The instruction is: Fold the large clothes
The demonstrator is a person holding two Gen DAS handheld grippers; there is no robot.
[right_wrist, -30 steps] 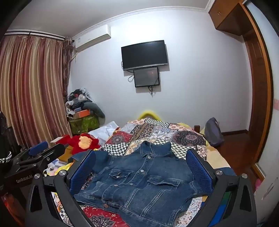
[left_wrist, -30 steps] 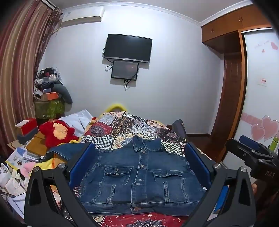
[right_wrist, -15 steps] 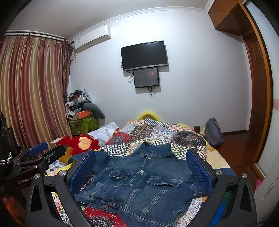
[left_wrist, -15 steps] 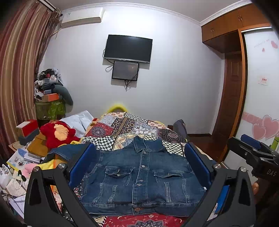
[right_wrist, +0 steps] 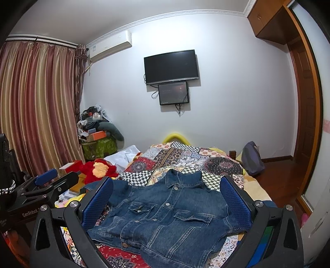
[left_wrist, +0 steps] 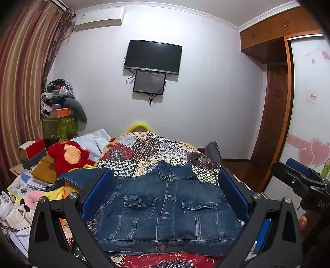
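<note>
Jacket (left_wrist: 167,208) (denim, buttoned) lies flat on the bed (left_wrist: 165,148); left gripper (left_wrist: 165,193) and right gripper (right_wrist: 166,198) hover spread wide, grasping nothing.

A lived-in home bedroom. Ahead of the gripper lies a bed under a patchwork quilt (left_wrist: 156,148); on the far wall hang a television (left_wrist: 153,56) and an air conditioner (left_wrist: 99,17). Striped curtains (right_wrist: 39,107) hang far left, a wooden wardrobe (left_wrist: 276,31) stands right.
</note>
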